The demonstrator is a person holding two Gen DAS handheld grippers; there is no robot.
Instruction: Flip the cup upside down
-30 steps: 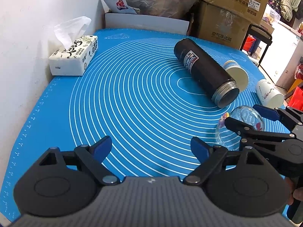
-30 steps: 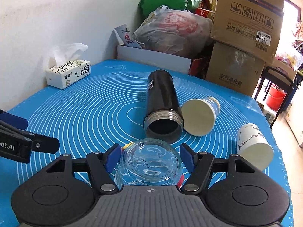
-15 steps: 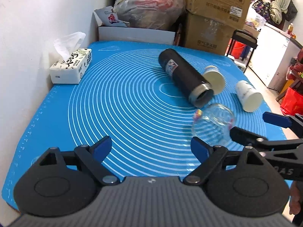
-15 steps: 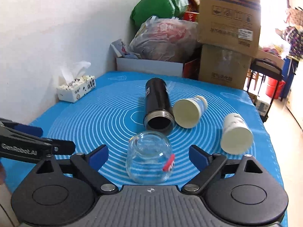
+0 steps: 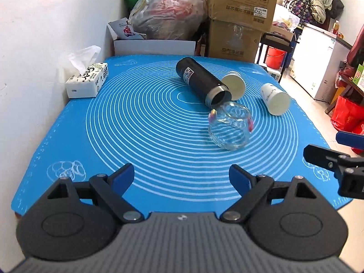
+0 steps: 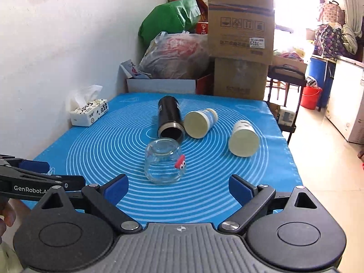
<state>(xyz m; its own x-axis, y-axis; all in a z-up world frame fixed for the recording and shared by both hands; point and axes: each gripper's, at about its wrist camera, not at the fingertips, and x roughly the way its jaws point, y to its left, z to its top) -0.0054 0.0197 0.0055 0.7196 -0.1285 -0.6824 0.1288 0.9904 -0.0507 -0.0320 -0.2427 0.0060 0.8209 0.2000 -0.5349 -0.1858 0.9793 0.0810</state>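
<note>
Both claws stand wide with nothing between their fingers: left claw [image 5: 180, 177] and right claw [image 6: 178, 185] sit at the desk's near edge. Glass cup [image 6: 164, 161] stands mouth-down mid-desk on the blue mat [image 6: 95, 150], just before the lying black flask [image 6: 169, 119].

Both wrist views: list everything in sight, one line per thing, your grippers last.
Glass cup: 1, clear, upside down mid-mat.
Flask: 1, black, on its side behind the cup.
Paper cups: 2, white, on their sides right of the flask.
Tissue box: 1, white, mat's left edge.
Mat: 1, blue.
Cardboard boxes: 2, brown, stacked behind the mat.
Left gripper: open, empty.
Right gripper: open, empty.
</note>
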